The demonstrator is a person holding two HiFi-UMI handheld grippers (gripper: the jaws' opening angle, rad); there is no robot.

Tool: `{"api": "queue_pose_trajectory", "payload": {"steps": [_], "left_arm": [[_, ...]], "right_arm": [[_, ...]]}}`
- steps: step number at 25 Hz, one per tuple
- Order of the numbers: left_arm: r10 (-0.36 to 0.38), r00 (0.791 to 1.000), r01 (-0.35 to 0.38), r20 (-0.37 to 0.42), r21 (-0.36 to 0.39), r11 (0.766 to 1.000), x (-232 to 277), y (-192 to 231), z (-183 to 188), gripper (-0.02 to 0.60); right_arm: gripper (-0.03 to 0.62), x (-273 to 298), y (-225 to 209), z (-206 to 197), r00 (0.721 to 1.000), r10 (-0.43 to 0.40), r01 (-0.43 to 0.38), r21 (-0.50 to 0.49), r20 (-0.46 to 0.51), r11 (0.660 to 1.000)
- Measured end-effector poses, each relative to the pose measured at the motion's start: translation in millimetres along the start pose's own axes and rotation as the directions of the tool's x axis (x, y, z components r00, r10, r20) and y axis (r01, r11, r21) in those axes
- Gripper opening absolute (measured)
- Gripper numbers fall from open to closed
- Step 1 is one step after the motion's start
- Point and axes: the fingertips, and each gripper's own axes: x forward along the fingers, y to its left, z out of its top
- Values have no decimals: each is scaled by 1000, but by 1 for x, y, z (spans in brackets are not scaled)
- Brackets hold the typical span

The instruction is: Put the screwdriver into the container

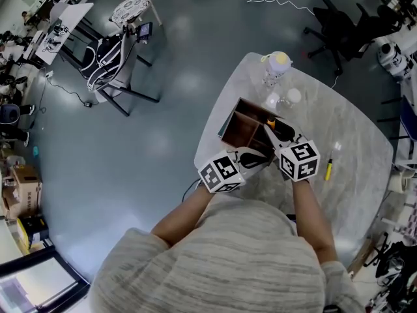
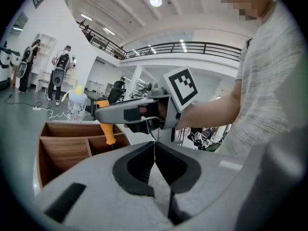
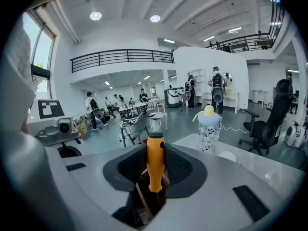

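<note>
A screwdriver [image 1: 271,120] with an orange handle [image 3: 154,162] stands upright, its tip pointing down, between the jaws of my right gripper [image 3: 154,154], which is shut on the handle. It hangs over the wooden divided container [image 1: 242,124] on the marble table. In the left gripper view the orange handle [image 2: 109,129] dips toward a back compartment of the container [image 2: 62,148]. My left gripper [image 2: 155,150] is shut with nothing in it, its jaws touching, and rests at the container's near side [image 1: 253,158].
A clear bottle with a yellow cap [image 1: 277,66] and a small white cup [image 1: 293,96] stand beyond the container. A yellow-handled tool [image 1: 329,168] lies on the table to the right. The table's edge [image 1: 207,132] runs close by the container's left side.
</note>
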Motion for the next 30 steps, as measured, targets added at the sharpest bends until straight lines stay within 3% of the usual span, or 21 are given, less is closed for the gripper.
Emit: {"api": "queue_pose_trajectory", "payload": {"steps": [16,30], "left_arm": [[-4,1000,4,-6,6,1000,-3,-5,-3,15],[-7,1000,7,-12,10,1000,-4,-16,-6,15]], "right_arm": [[111,9,10,-31,993,16,-18,-17,-116,1000],[112,9,9,-34,993,-5,5,-2,-114,1000]]}}
